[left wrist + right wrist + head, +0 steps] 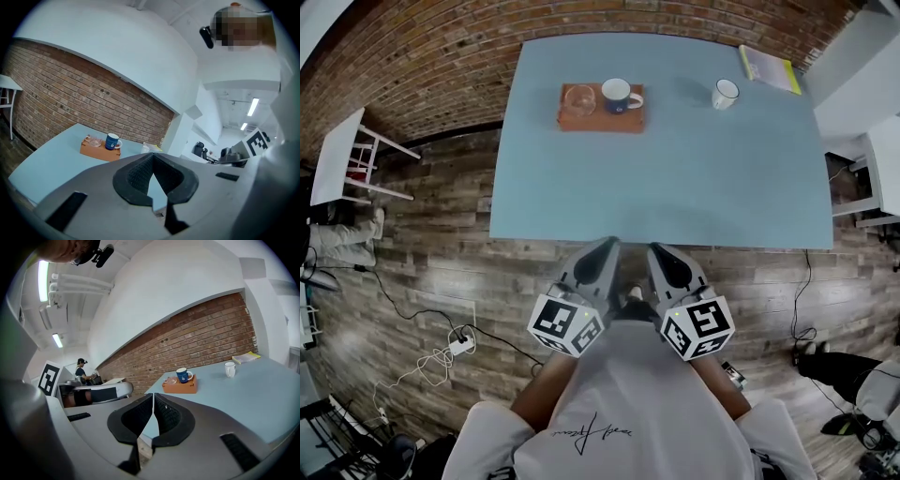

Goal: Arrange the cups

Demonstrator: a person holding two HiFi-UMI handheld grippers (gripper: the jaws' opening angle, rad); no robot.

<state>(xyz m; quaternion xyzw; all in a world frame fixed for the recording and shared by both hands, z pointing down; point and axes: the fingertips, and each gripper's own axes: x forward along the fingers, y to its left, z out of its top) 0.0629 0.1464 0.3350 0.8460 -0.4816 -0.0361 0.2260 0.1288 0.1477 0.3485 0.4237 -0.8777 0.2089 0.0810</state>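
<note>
Head view, looking steeply down. A light-blue table point(675, 178) stands against a brick wall point(441, 56). At its far side lies a wooden tray point(600, 123) carrying two cups: a clear glass cup point(579, 98) on the left half and a blue mug point(617, 94) just beside it on the right, handle pointing right. A white mug point(725, 93) stands alone on the bare tabletop, well apart from the tray to its right. A yellow-edged booklet point(769, 67) lies near the far right corner.

The left gripper point(607, 246) and right gripper point(659, 249) are held side by side close to the person's body, over the plank floor point(422, 253) just short of the table's near edge, both aimed toward the table and well apart from every cup. In each gripper view the ribbed pads meet at their tips, with nothing between them. A white chair point(337, 155) stands left of the table.
</note>
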